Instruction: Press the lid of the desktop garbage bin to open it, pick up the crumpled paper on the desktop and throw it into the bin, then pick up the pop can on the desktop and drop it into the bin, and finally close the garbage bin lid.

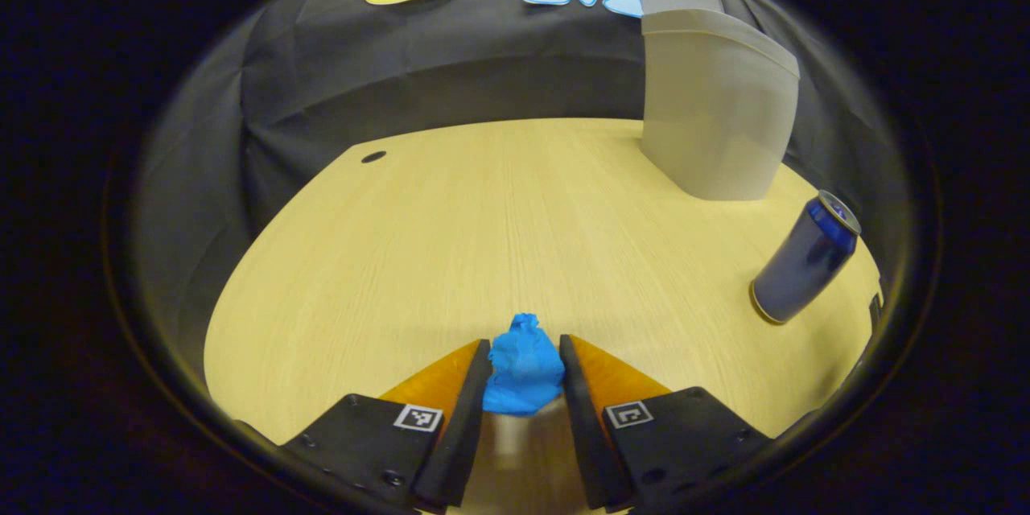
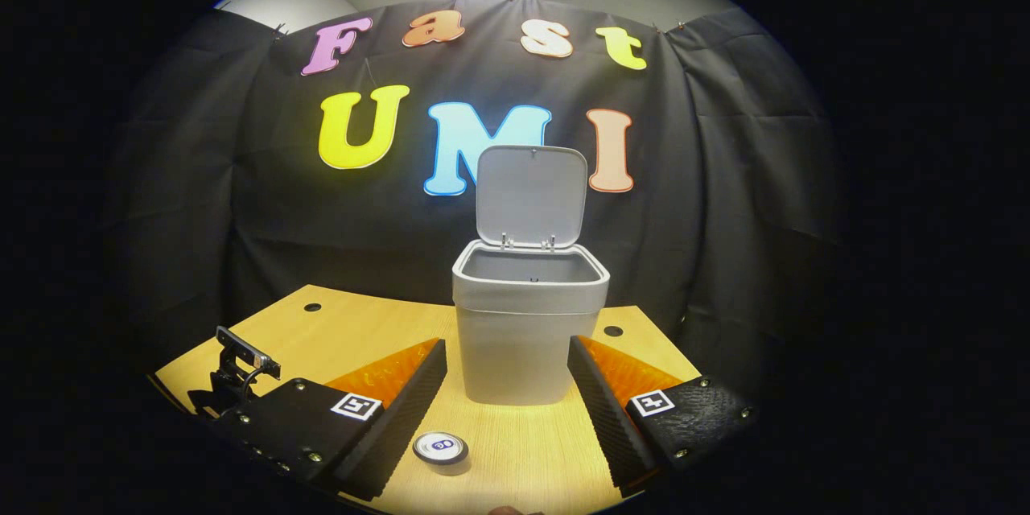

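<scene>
Step 2: my left gripper (image 1: 525, 374) fingers clamp the crumpled blue paper (image 1: 523, 370), near bench edge. Right gripper (image 2: 507, 394) wide, empty. Next: carry paper far-right to lid-up grey plastic bin (image 1: 712, 129).

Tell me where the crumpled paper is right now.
In the left gripper view, the blue crumpled paper sits on the table between the left gripper fingers, near bottom centre.

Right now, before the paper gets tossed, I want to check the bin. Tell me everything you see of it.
The garbage bin is a light grey, plastic-looking tub that tapers downward, standing upright at the back of the wooden desktop. Its hinged lid stands open, upright at the rear rim. What shows of the inside looks empty. Nothing touches it.
</scene>
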Available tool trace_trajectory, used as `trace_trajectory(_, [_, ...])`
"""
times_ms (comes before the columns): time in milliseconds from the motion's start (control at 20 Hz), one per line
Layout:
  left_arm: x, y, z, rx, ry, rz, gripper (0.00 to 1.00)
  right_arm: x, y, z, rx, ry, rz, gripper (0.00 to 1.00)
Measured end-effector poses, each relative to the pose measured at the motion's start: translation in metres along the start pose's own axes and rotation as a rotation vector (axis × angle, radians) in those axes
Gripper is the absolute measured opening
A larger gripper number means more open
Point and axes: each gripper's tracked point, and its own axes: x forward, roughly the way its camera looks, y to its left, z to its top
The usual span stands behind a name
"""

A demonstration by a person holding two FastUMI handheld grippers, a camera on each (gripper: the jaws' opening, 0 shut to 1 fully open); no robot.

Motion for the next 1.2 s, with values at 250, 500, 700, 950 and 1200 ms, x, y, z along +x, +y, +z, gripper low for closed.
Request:
trace_trajectory(250, [0.000,0.000,-0.001,-0.001,-0.013,0.007,0.54,0.001,0.010,-0.010,-0.005,0.021,0.013,0.97])
trace_trajectory(500, [0.002,-0.001,-0.001,0.026,-0.051,0.003,0.35,0.000,0.018,-0.018,-0.005,0.042,0.038,0.97])
trace_trajectory(700, [0.002,-0.001,0.000,0.038,-0.060,0.005,0.29,0.000,0.018,-0.021,0.005,0.043,0.045,0.97])
trace_trajectory(950, [-0.003,-0.002,0.001,0.008,-0.050,0.014,0.24,0.002,0.009,-0.021,0.018,0.040,0.035,0.97])
trace_trajectory(1200, [-0.025,-0.006,0.029,0.031,-0.070,0.013,0.17,0.007,-0.001,-0.020,0.068,0.039,0.030,0.97])
